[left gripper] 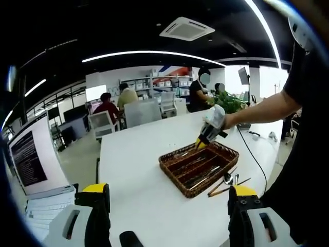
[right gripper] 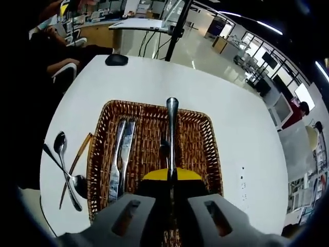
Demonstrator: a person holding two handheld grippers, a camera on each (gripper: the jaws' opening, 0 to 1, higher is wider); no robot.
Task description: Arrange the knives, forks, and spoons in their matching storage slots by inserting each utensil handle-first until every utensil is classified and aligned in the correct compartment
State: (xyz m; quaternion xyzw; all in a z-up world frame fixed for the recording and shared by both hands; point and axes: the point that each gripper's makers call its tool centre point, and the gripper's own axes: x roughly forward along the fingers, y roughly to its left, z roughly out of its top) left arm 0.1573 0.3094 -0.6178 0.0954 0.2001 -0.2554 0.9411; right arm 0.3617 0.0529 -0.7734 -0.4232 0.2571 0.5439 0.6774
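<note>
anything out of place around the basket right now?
Yes. Spoons lie crossed on the white table beside the wicker basket, not in a slot, with a brown-handled utensil among them. Two knives already lie in one slot. The right gripper holds another utensil over the basket.

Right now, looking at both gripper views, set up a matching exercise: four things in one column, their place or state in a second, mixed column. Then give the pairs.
Things:
1. Knives
2. Spoons
3. Utensil with the rounded metal handle
4. Left gripper

Place or state:
A. On the table, outside the basket
B. Open, holding nothing
C. Lying in the basket's left slot
D. Held in the right gripper over the basket

Pairs: 1-C, 2-A, 3-D, 4-B
</note>
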